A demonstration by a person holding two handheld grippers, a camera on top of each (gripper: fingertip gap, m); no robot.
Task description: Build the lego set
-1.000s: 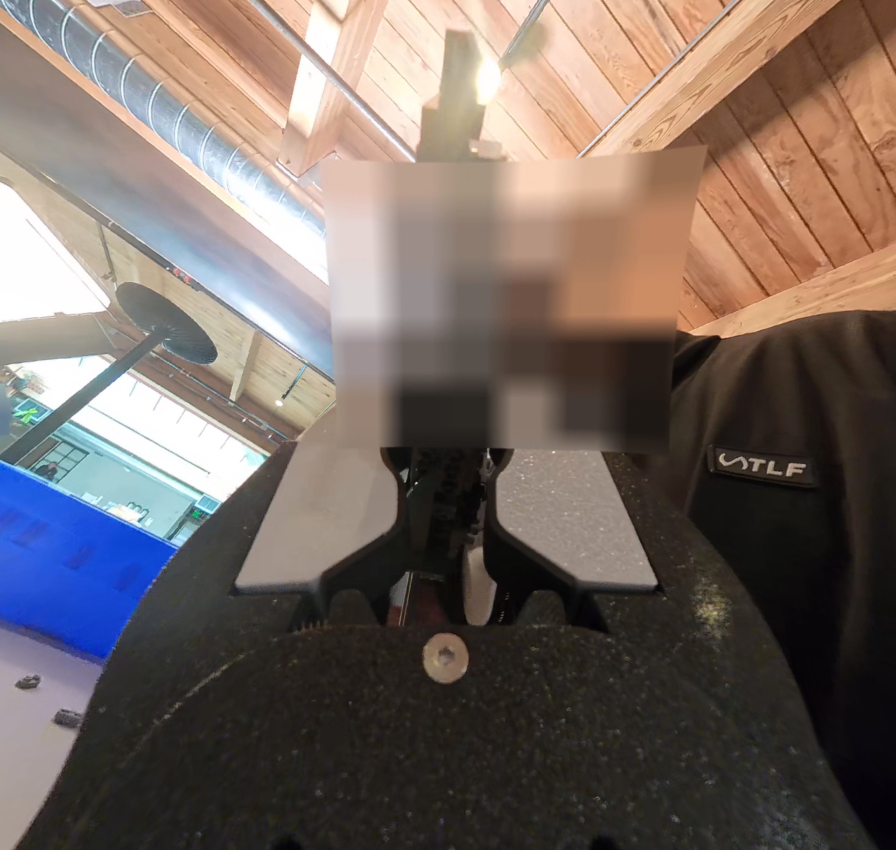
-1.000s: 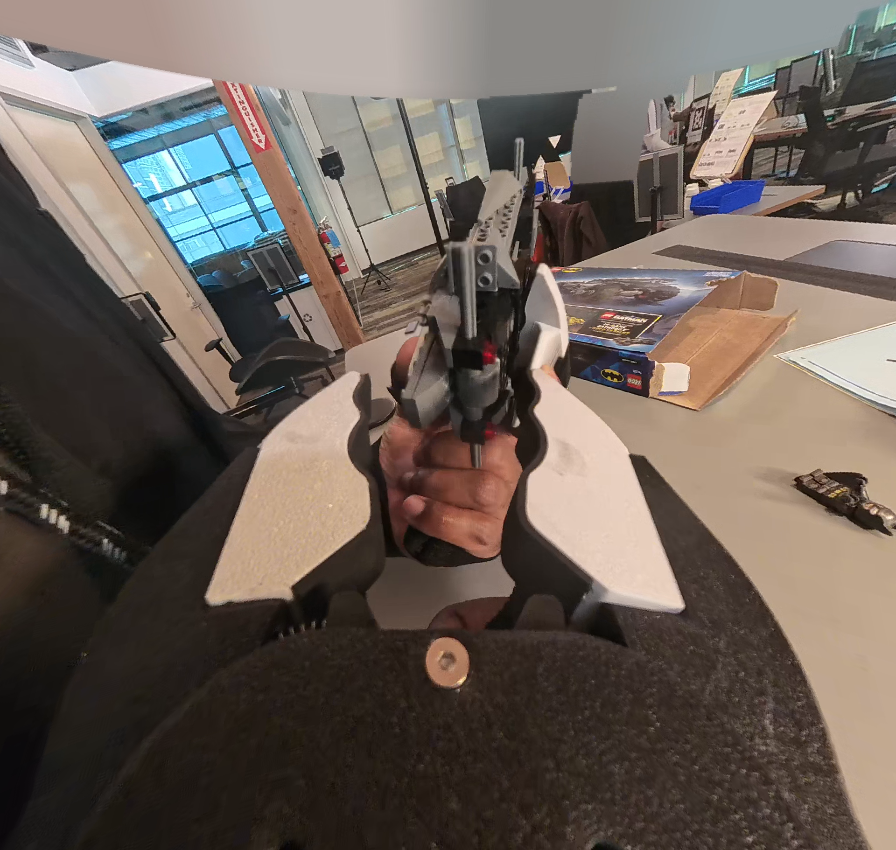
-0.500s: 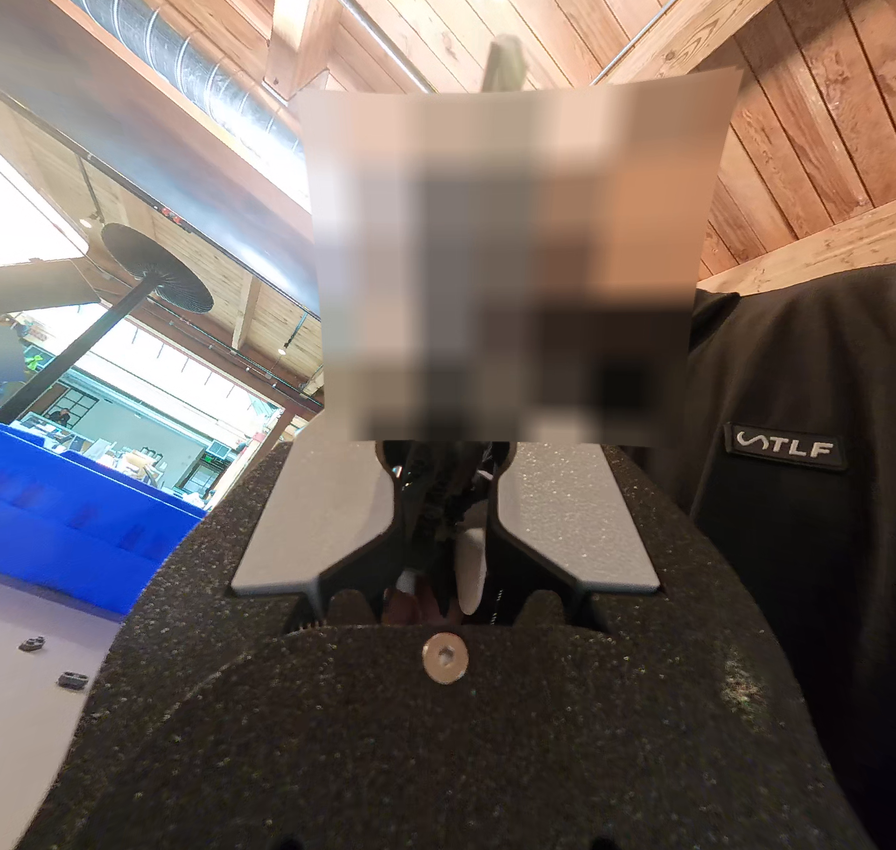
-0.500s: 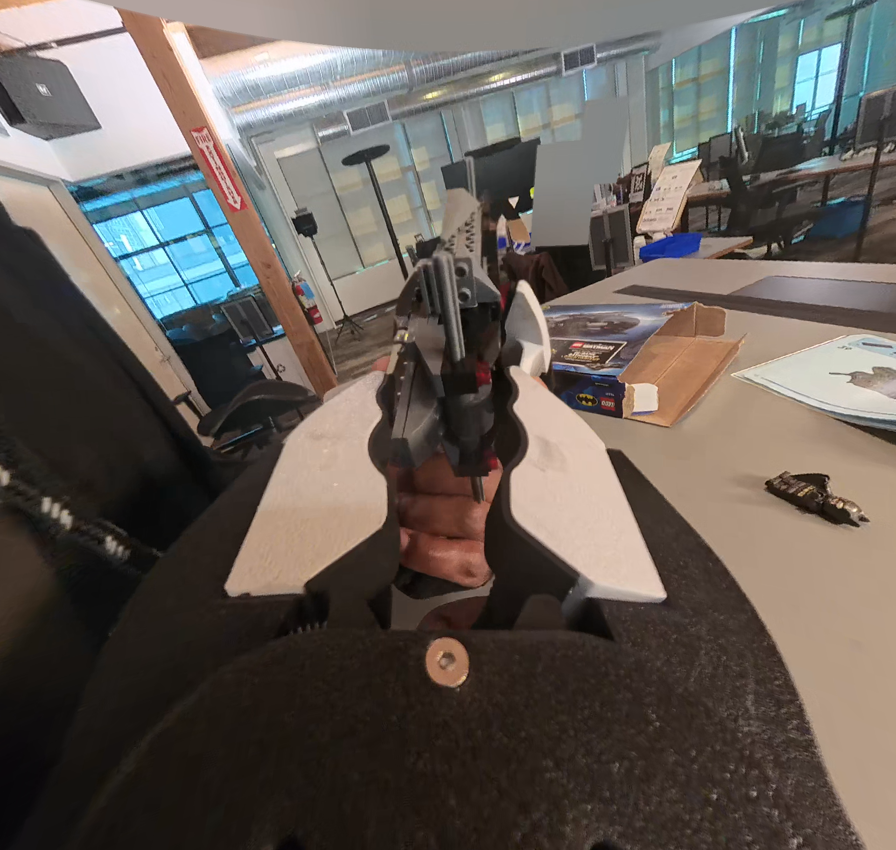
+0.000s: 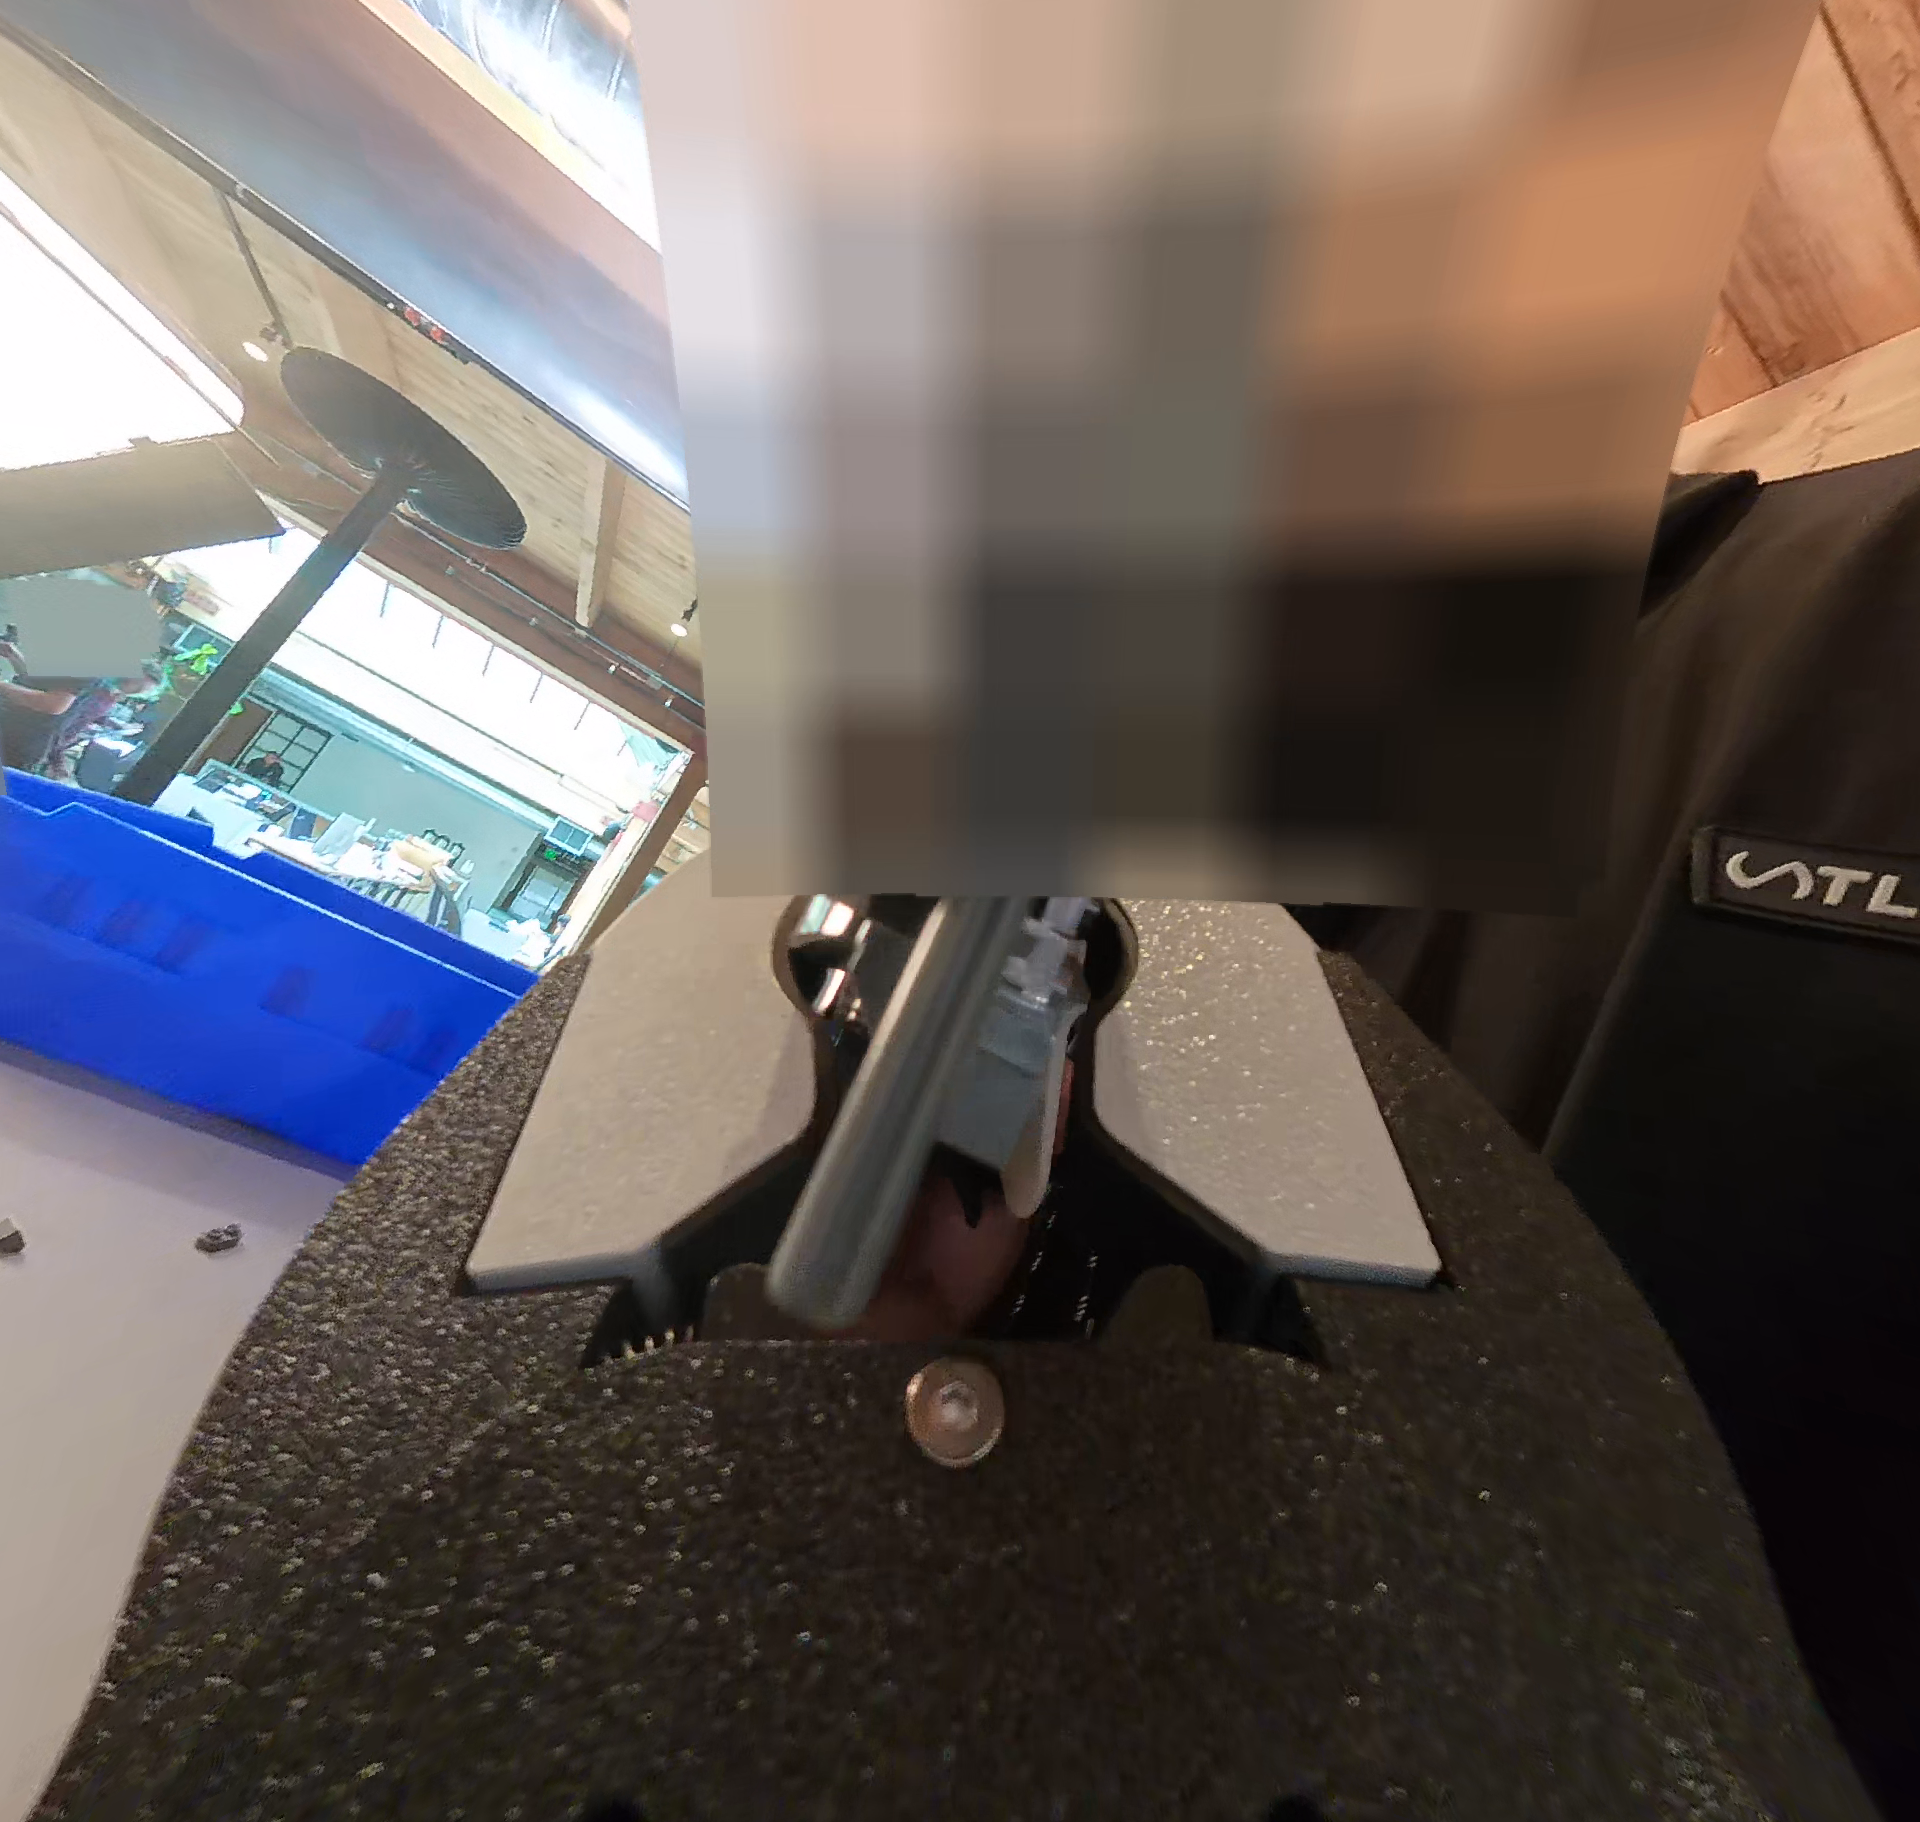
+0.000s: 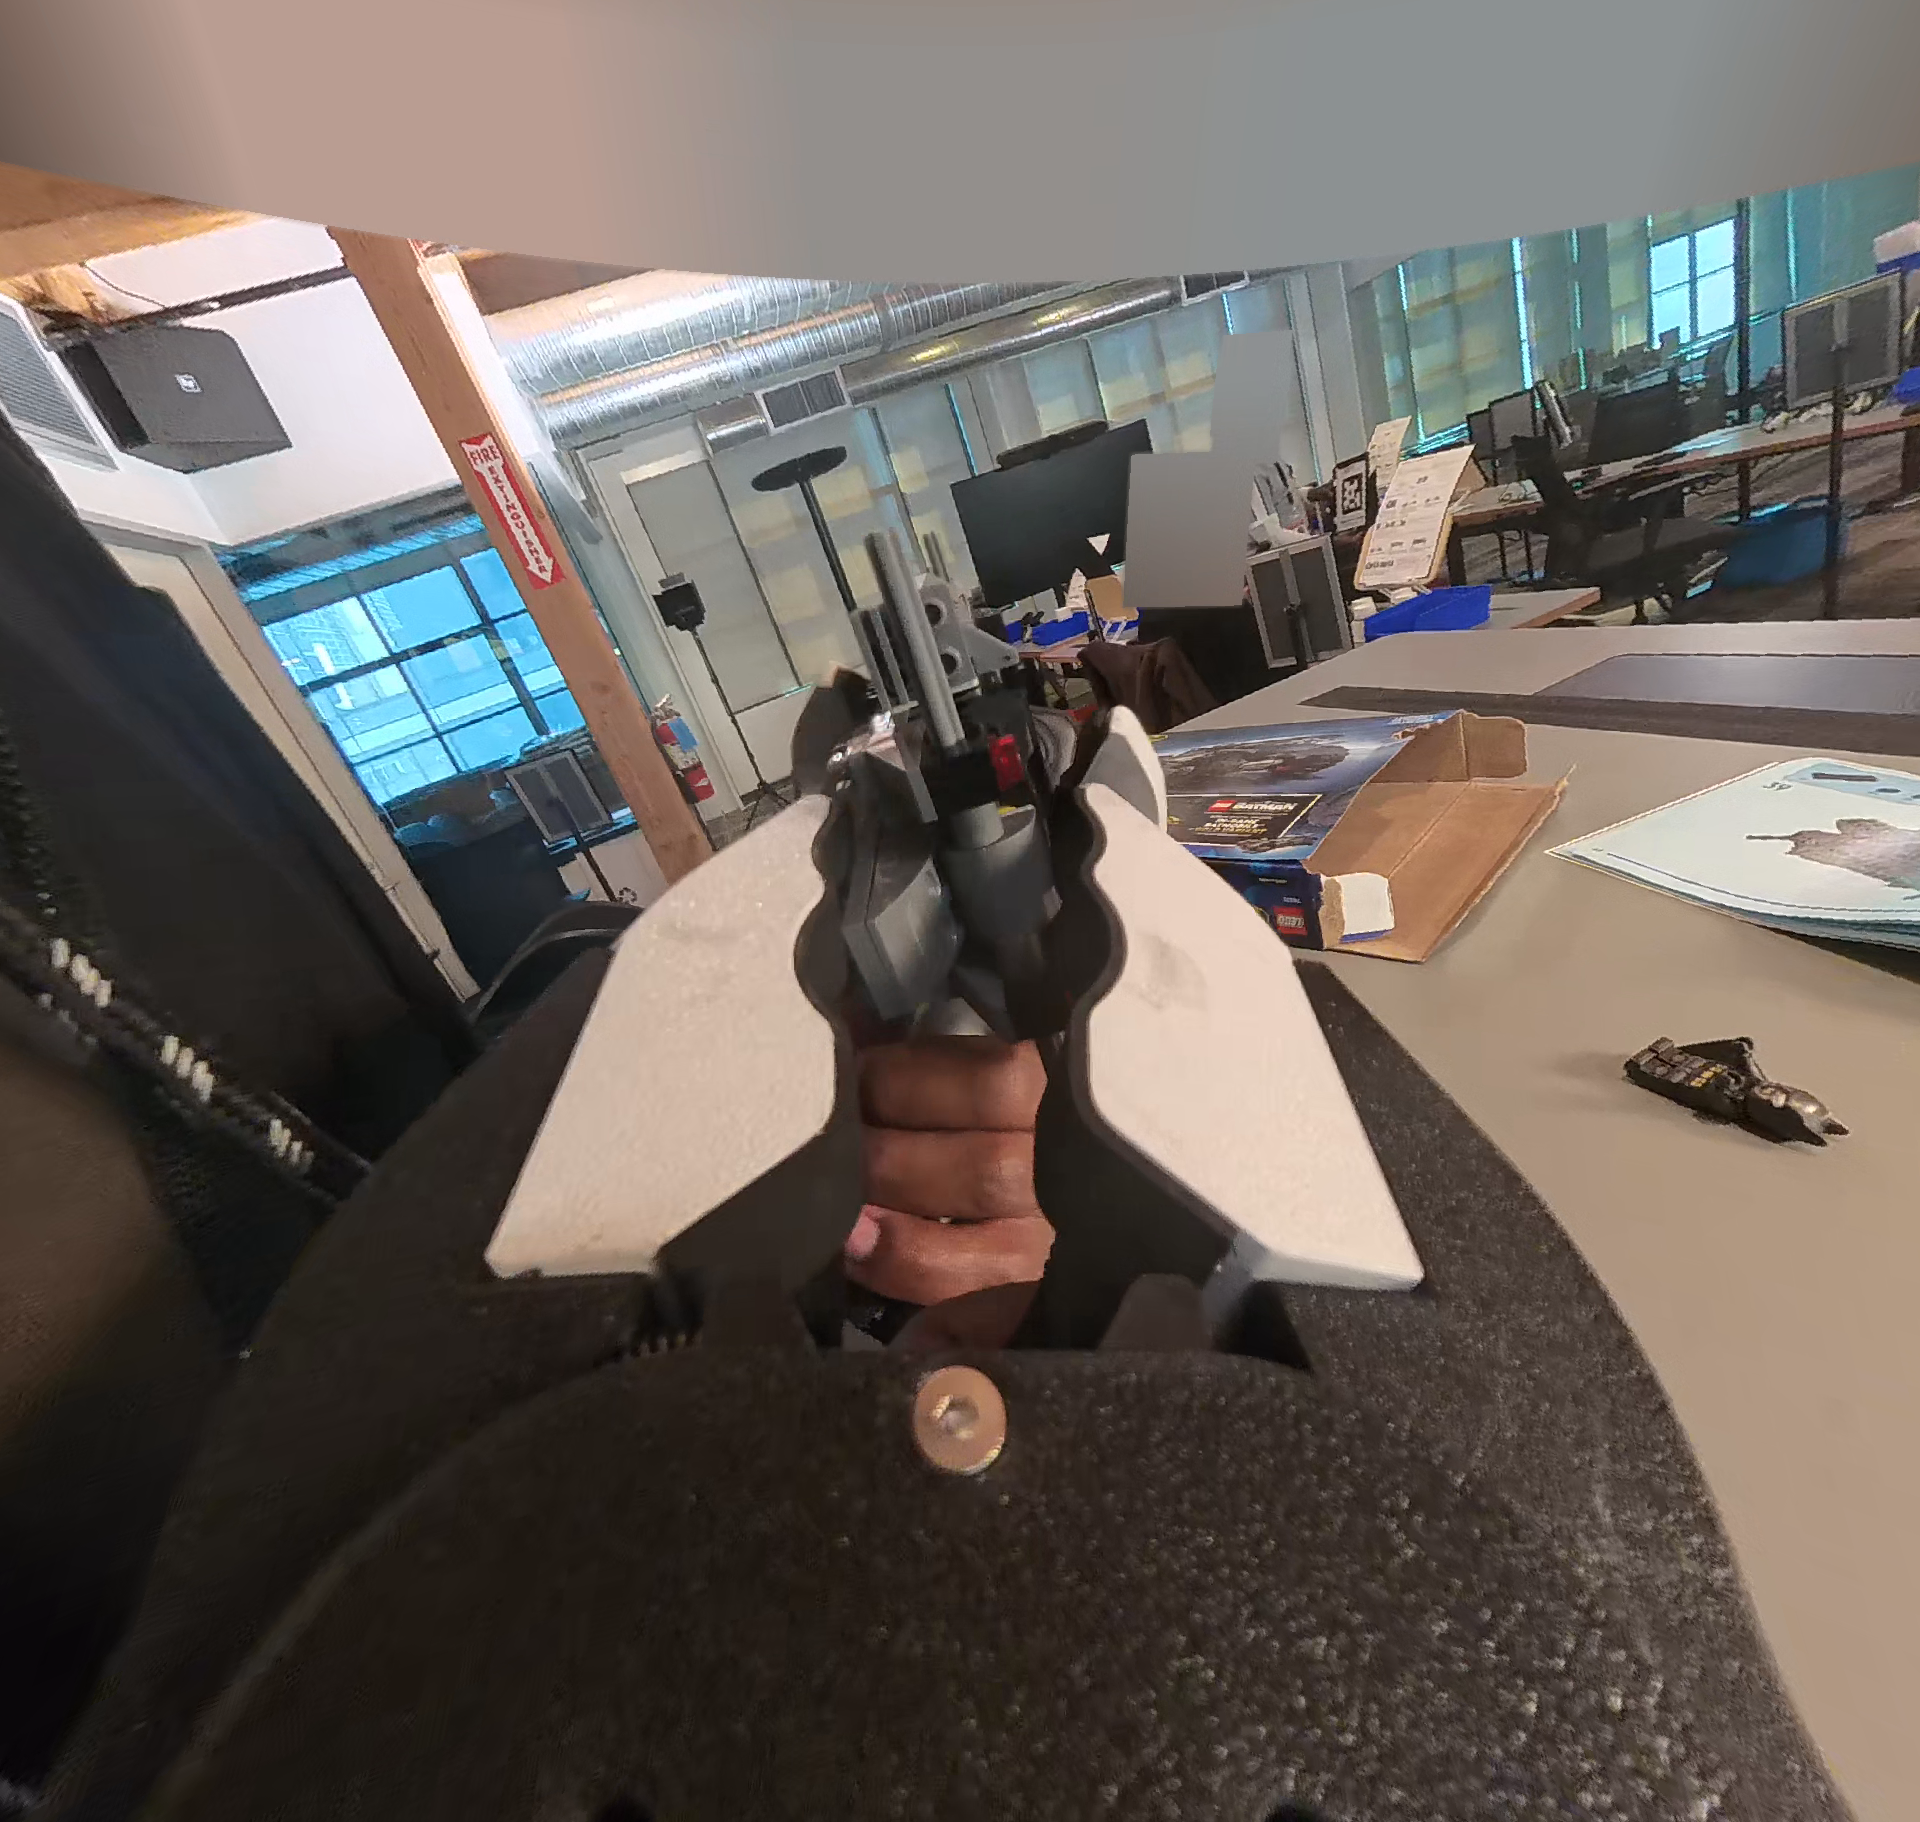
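Closing in now: my right tool (image 6: 956, 816) has drawn its fingers narrower and come further round the grey brick model (image 6: 935, 899). The model now sits deep between the dark pads, and both pads look pressed to its sides, so I call that a grip. A thin grey rod (image 6: 920, 650) stands up out of the model's top.

On my left tool (image 5: 951, 915) the change is a grey rod (image 5: 894, 1128) that has come down between the fingers towards the camera. It has space on either side of it. The fingertips themselves are covered, so I cannot tell whether that tool is gripping or loose. A hand (image 6: 956, 1180) wraps its handle just below the model.

The model is up in the air, off the surface (image 6: 1558, 1253). Behind it, towards the far edge, lies a blue box (image 6: 1278, 796) with its brown flap open. A pale booklet (image 6: 1766, 858) lies at the right edge. A small dark brick piece (image 6: 1735, 1097) sits nearer me, well apart from both.
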